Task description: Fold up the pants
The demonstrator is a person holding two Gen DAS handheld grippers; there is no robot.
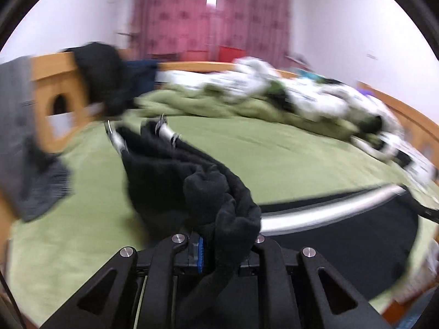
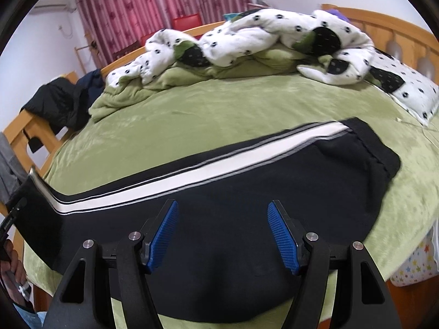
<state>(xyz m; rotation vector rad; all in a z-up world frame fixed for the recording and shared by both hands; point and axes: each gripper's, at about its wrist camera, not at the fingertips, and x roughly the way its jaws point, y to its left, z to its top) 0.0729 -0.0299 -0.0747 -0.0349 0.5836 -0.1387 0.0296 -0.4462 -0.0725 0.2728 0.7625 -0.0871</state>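
While the left gripper [image 1: 216, 252] stays out of the race for space, its jaws are clamped tight on a bunched black cuff of the pants [image 1: 170, 175], lifted clear of the green bedspread [image 1: 247, 153], and that view is badly smeared. One pair of pants, then, and in the right wrist view it lies stretched across the near side of the bed, one broad white stripe [image 2: 192, 172] edged by thin grey lines running its length, waistband [image 2: 376, 148] out to the right. Just over it hangs the right gripper [image 2: 222, 235], two blue pads [image 2: 162, 238] standing wide apart, nothing between them, the black cloth beneath. At the lower left edge, a person's hand [image 2: 13, 271] shows. Further back, one rumpled white quilt with black dots [image 2: 247, 38] is heaped on a green blanket, one matching pillow [image 2: 406, 87] to the right. Beyond that, a wooden bed frame [image 2: 397, 27], dark jackets [image 2: 63, 98] draped over its end, and red curtains [image 2: 137, 5] at the far wall
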